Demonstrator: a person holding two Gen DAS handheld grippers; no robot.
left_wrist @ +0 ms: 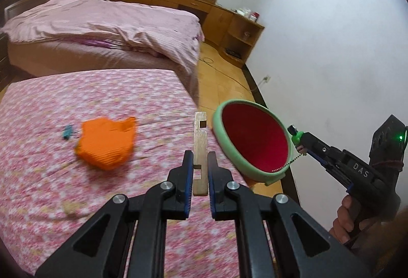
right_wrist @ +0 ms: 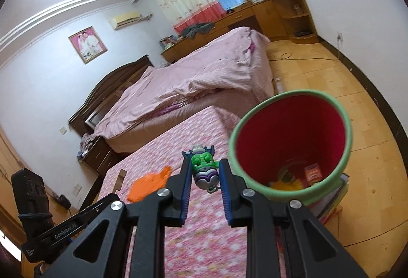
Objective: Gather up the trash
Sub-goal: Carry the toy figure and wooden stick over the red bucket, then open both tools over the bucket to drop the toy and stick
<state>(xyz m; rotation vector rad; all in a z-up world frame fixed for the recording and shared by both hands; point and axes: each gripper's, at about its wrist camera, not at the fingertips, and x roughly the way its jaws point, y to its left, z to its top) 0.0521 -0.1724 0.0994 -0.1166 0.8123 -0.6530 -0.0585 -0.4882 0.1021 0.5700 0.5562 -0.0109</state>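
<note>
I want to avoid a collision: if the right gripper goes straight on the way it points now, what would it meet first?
Probably the flowered mattress: the right gripper, shut on a small toy figure, points down toward the mattress's far edge, left of the red bin. The bin's green rim looks just off that line, though depth is unclear.

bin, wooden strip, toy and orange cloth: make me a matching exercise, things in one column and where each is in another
Things:
1. wooden strip
2. toy figure
3. orange cloth
4. bin

Places:
A. lying on the flowered cover
B. held in the right tool
C. held in the left tool
D. beside the bed, over the floor

Pairs: 1-C, 2-B, 3-A, 4-D
</note>
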